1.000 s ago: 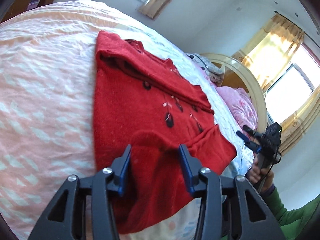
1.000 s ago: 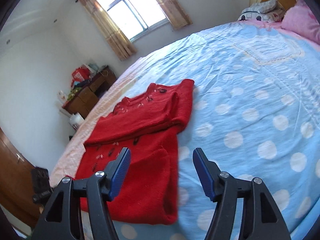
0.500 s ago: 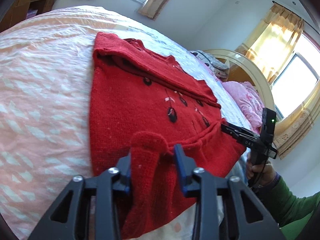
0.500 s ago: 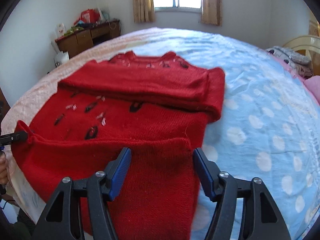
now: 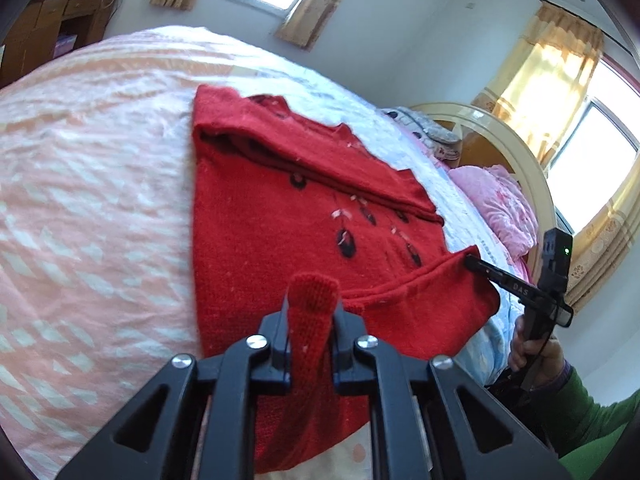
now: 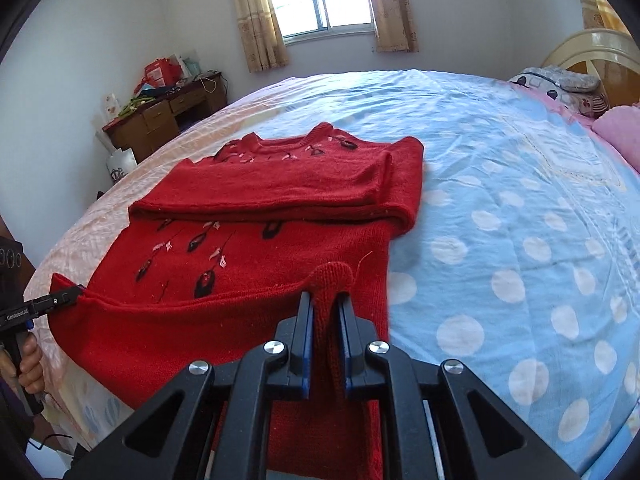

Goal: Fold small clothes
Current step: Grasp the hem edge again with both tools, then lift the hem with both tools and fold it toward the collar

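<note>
A red knit sweater (image 5: pixel 280 216) with dark feather patterns lies flat on the bed, its sleeves folded across the chest. It also shows in the right wrist view (image 6: pixel 256 248). My left gripper (image 5: pixel 311 304) is shut on a pinch of the sweater's hem at one bottom corner. My right gripper (image 6: pixel 326 300) is shut on the hem at the other bottom corner. Each gripper shows in the other's view, the right one (image 5: pixel 474 263) and the left one (image 6: pixel 76 292), holding the hem edge lifted a little off the bed.
The bed (image 6: pixel 500 208) has a blue polka-dot cover on one half and a pink patterned cover (image 5: pixel 80 208) on the other. Pink pillows (image 5: pixel 500 208) and a curved headboard (image 5: pixel 520 152) stand at the head. A wooden desk (image 6: pixel 160 120) with clutter stands by the wall.
Both grippers have closed on the sweater's bottom hem, one at each corner. The right gripper has swung round to face the sweater squarely. The hem now stands pinched up.
</note>
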The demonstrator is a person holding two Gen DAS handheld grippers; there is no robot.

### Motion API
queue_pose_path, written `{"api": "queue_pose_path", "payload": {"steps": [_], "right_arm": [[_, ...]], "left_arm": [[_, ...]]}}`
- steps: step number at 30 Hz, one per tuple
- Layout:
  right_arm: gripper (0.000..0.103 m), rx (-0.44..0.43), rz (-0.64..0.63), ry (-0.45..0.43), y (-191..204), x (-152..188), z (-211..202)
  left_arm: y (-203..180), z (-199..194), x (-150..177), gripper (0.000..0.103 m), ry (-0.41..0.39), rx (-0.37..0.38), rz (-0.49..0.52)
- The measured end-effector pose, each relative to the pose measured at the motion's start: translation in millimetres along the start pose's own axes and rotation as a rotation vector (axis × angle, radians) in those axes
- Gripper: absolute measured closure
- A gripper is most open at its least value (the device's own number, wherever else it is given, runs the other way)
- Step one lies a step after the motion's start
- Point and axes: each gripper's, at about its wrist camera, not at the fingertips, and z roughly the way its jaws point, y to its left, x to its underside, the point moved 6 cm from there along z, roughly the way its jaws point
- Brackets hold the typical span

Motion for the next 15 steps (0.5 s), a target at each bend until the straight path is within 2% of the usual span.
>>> {"api": "queue_pose_path", "payload": {"steps": [1, 2, 3, 5, 7, 8, 9, 10, 11, 12, 15], "right_arm": [[0.093, 0.003, -0.004, 0.016, 1, 3, 3], [0.093, 0.007, -0.007, 0.027, 2, 5, 6], [0.093, 0.011, -0.011, 0.035, 2, 7, 8], [0.093, 0.015, -0.01, 0.041, 2, 8, 10], [0.093, 0.012, -0.003, 0.039, 2, 7, 10], [0.093, 0.012, -0.003, 0.038, 2, 6, 10], [0.093, 0.013, -0.005, 0.037, 2, 5, 10], [0.093, 0.014, -0.007, 0.036, 2, 5, 10], [0.093, 0.015, -0.009, 0.036, 2, 5, 10], [0.093, 0.017, -0.011, 0.036, 2, 5, 10], [0.093, 0.021, -0.013, 0.033, 3, 4, 8]], "left_arm": [[0, 2, 2, 0.089, 0.011, -0.003, 0.004], [-2, 3, 4, 0.082, 0.02, -0.005, 0.009], [-3, 4, 6, 0.064, 0.036, 0.002, 0.007], [-5, 5, 9, 0.041, 0.05, 0.024, -0.009], [-8, 2, 8, 0.04, 0.023, 0.024, 0.009], [-10, 2, 7, 0.046, 0.009, -0.024, 0.05], [-11, 3, 8, 0.062, 0.012, -0.049, 0.075], [-12, 6, 9, 0.074, 0.034, -0.06, 0.096], [-12, 9, 10, 0.092, 0.05, -0.059, 0.099], [-13, 11, 11, 0.093, 0.065, -0.062, 0.099], [-10, 7, 9, 0.094, 0.048, -0.069, 0.085]]}}
